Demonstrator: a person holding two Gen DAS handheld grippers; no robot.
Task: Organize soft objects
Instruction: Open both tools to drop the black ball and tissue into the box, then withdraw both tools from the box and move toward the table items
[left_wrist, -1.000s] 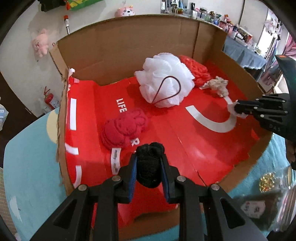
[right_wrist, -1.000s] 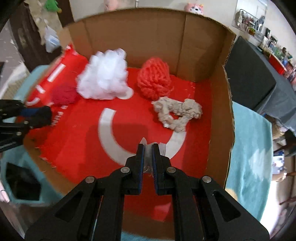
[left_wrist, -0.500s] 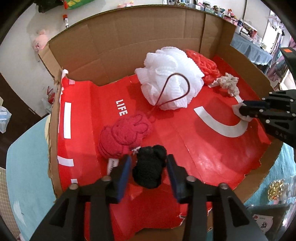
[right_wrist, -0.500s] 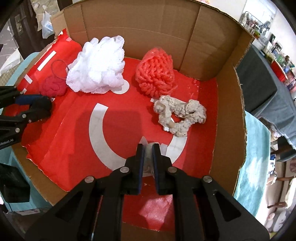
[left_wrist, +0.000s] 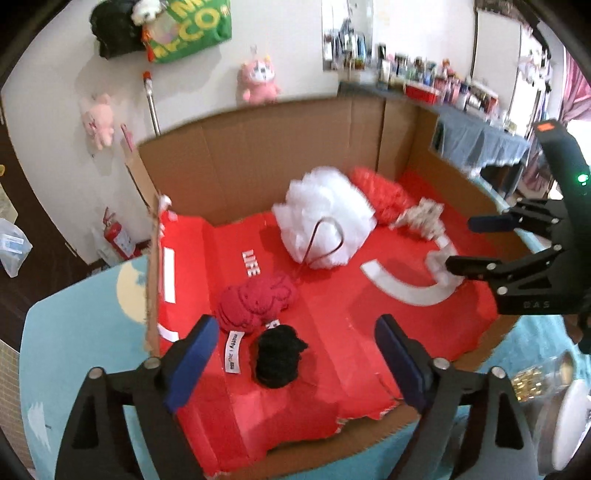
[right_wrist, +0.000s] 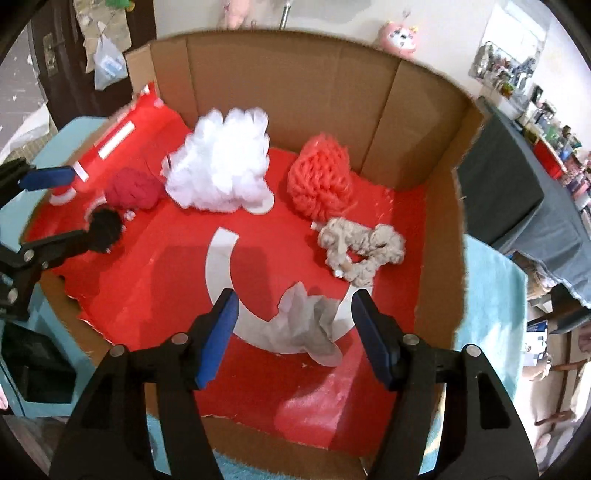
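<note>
Left gripper (left_wrist: 295, 345), black angular plastic fingers, blue pads on inner faces, silver screws at the joints; right gripper (right_wrist: 293, 323) alike, body behind its fingers with orange patch, green light, faint lettering

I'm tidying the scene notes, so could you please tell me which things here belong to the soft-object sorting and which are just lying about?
Belonging to the job:
- red-lined cardboard box
- fluffy white mesh pouf
- coral chunky-knit ball
- dark red knitted toy
- black yarn ball
- beige rope scrunchie
- crumpled white tissue

Lying about:
- pink plush toy
- red fire extinguisher
</note>
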